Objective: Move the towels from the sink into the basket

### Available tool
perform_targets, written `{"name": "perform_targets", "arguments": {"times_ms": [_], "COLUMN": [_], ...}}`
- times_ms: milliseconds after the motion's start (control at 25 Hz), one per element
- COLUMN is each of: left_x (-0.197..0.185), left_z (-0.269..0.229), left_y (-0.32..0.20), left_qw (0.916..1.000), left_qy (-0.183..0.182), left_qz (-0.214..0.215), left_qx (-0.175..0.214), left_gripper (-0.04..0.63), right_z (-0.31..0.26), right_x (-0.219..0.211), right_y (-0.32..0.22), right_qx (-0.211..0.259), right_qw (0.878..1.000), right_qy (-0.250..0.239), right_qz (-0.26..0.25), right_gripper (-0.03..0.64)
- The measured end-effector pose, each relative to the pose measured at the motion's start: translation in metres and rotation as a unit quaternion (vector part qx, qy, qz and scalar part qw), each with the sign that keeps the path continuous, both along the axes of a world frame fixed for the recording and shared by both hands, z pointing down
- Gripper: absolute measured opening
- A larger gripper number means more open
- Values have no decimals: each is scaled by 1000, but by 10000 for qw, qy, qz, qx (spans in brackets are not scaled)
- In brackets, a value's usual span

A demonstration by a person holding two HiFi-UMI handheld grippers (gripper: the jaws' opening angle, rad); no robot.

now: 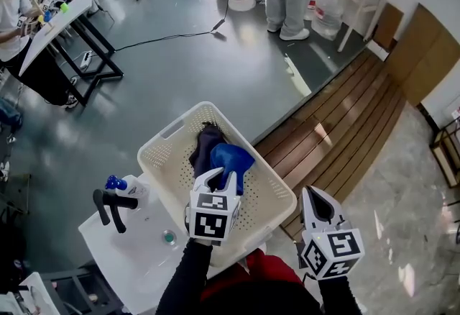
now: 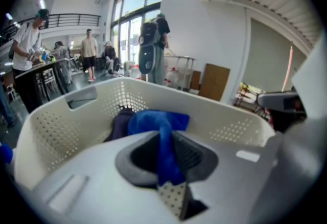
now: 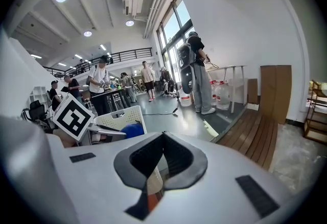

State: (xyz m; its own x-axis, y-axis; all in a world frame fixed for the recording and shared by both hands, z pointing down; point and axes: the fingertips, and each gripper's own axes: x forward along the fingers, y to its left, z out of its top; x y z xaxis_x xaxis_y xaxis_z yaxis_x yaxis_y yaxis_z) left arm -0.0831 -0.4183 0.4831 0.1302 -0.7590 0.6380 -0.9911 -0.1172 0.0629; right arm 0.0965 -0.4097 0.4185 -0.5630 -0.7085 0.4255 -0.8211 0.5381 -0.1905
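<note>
A white perforated basket stands beside the white sink. Inside it lies a dark towel, also visible in the left gripper view. My left gripper hangs over the basket's near side, shut on a blue towel. In its own view the left gripper has the blue towel running down between its pads, with the bunched end draped into the basket. My right gripper is off to the right of the basket, shut and holding nothing.
A black faucet and a blue-capped bottle stand on the sink, near its drain. A wooden floor strip runs to the right of the basket. People, tables and water jugs are farther back.
</note>
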Motion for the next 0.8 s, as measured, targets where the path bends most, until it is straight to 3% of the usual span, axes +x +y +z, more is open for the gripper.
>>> {"name": "perform_targets", "arguments": {"times_ms": [800], "left_x": [0], "left_z": [43], "left_y": [1], "left_qw": [9983], "left_qy": [128], "left_qz": [62], "left_qx": [-573], "left_gripper": [77], "right_z": [11], "right_x": [-6], "right_y": [-3], "right_qx": [-152], "right_qw": [9998], "right_qy": [113], "right_qz": [57], "right_gripper": [8]}}
